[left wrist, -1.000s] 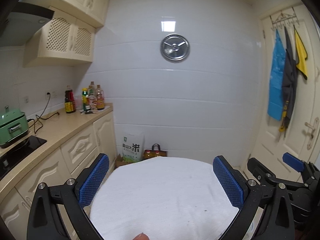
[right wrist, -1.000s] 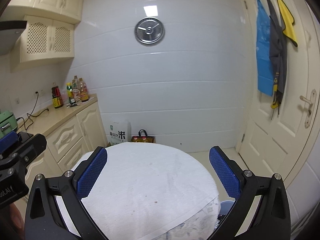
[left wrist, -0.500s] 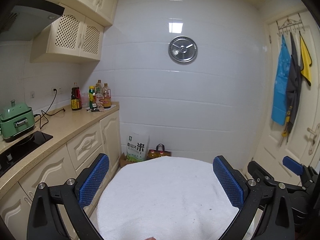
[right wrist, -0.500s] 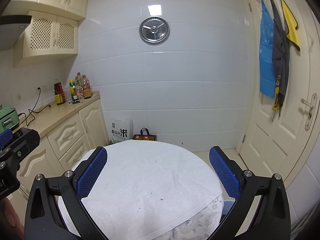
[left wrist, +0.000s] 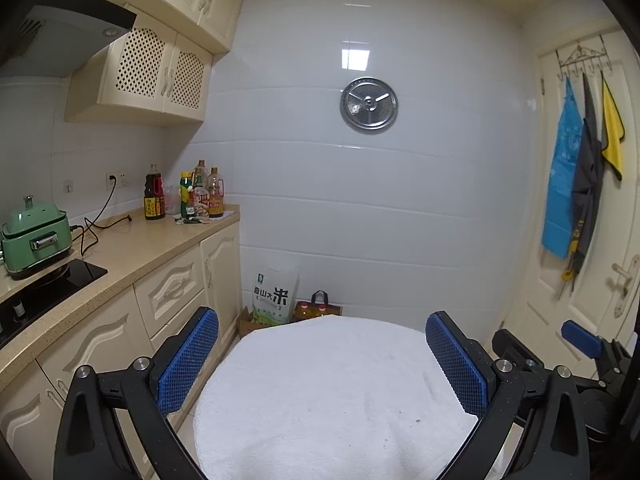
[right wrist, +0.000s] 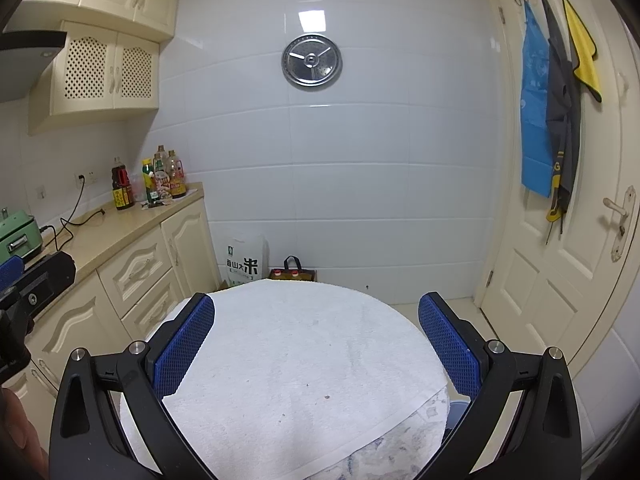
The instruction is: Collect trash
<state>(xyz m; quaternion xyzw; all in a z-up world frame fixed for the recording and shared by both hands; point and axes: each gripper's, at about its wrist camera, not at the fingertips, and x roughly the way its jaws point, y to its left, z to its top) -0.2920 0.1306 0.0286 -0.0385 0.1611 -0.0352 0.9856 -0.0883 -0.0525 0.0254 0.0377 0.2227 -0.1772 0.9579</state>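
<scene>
Both views have tilted upward, showing more wall. I hold my left tongs [left wrist: 322, 364] and right tongs [right wrist: 316, 346] spread wide, pinching nothing, over the towel-covered counter [right wrist: 304, 360]. No trash shows, only specks at 6 o'clock; how it handles, I cannot judge.

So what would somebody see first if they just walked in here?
Probably the round table under a white towel, right in front, with the open blue-padded left tongs and right tongs hovering empty above it. Next, the shiny metal disc on the white wall and the bright blue and yellow cloths hanging on the door.
</scene>
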